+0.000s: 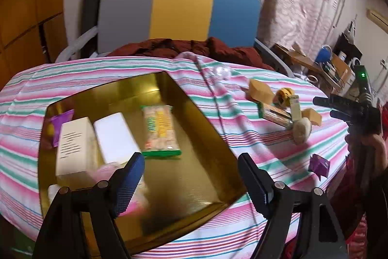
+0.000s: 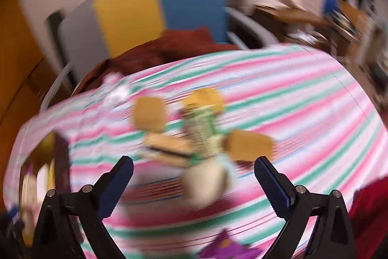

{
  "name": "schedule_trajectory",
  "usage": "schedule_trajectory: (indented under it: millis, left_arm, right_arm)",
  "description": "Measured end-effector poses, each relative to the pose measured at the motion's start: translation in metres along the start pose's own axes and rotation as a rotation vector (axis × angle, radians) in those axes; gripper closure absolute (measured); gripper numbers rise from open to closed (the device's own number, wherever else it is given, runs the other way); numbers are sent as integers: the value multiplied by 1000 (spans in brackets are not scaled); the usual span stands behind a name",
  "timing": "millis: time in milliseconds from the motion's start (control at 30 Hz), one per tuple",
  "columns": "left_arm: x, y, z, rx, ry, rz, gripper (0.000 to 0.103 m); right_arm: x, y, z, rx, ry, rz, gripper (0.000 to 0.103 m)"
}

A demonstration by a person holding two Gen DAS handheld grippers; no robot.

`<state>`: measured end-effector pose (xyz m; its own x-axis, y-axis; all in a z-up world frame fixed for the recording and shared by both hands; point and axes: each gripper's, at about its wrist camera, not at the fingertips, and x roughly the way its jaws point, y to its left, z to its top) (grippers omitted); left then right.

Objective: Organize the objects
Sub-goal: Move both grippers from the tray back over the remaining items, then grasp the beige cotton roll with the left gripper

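**Gold tray part-filled, loose items waiting on the striped cloth**

The gold tray [image 1: 194, 103] sat on the striped cloth [image 1: 266, 162], and everything else is placed from it. Inside it lay a green-edged snack pack [image 1: 160, 130] near the middle, a white block [image 1: 114, 137] beside that, a printed white box [image 1: 74, 145] next over, and a purple packet [image 1: 60, 123] against the far-left wall. Something pink sat at the near-left corner, too blurred to name.

The left gripper [image 1: 191, 176] hung over the tray's near edge, fingers spread wide with nothing between them; its left finger [image 1: 128, 183] hid part of the pink thing.

Right of the tray, well apart, a cluster lay on the cloth: two tan blocks [image 1: 260, 91], a yellow roll [image 1: 285, 95], a clear tube [image 1: 276, 115] and a pale round piece [image 1: 302, 130], crowded together and touching. A purple wrapper [image 1: 320, 164] lay nearer, alone.

The right gripper [image 2: 194, 176] pointed at that cluster, fingers spread and empty; its view was heavily smeared. Beyond the tray stood a grey, yellow and blue chair [image 1: 179, 11] with dark red cloth [image 1: 194, 47] heaped on it.
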<state>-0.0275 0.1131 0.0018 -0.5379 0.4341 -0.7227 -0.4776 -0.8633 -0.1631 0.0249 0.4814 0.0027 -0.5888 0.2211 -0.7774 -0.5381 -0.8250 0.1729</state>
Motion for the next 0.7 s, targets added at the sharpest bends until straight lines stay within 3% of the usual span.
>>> schedule_trajectory:
  millis: [133,233,467,700]
  left_arm:
    - [7,-27,4,65,19,-40,23]
    - [17,-52,6,123,41,-72,22]
    - [42,-106,9,217,90,-164,23]
    - [73,-148,19,278,135,-199,29]
  right_arm:
    - [13,-66,0,288,7,13,2]
    - [15,-94,-4,443,9,54,2]
    - [15,-108,-7,523,23,100,0]
    - [15,-112,-8,563,17,145,0]
